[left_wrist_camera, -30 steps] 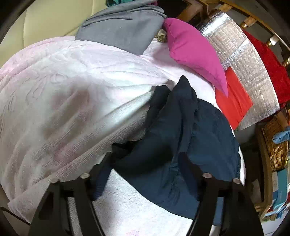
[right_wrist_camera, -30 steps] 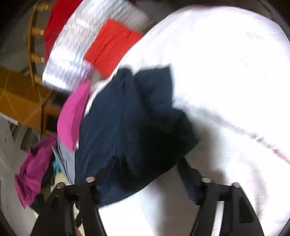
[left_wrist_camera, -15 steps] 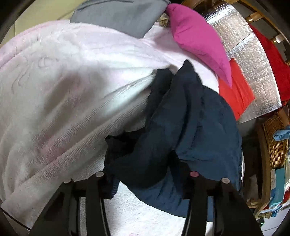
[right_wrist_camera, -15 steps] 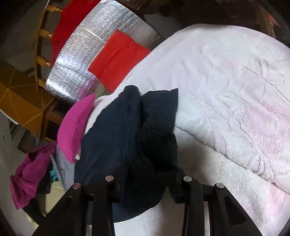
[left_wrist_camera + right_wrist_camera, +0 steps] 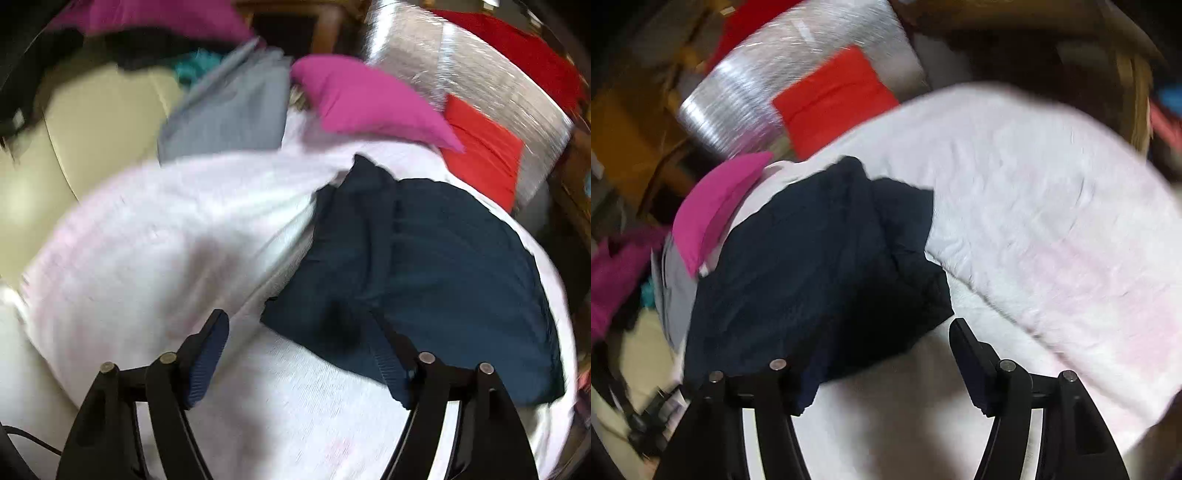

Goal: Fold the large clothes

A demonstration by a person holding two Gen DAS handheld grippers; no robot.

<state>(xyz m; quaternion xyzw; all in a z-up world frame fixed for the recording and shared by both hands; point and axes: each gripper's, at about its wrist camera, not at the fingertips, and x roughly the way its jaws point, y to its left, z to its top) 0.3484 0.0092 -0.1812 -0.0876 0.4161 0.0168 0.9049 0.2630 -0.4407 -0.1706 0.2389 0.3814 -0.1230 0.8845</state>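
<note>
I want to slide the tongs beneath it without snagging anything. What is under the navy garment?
The navy garment lies on the white textured blanket, which shows on all sides of it. Whatever sits directly beneath its bulk is covered, so I cannot tell.

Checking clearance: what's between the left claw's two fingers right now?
In the left wrist view, the left claw stands open. Between its fingers lies bare white blanket on the left and the near edge of the navy garment on the right, ungripped.

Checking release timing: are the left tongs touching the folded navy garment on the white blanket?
Cannot tell. In the left wrist view the left tongs stand open; the folded navy garment overlaps one pad, with blur hiding any contact or gap.
</note>
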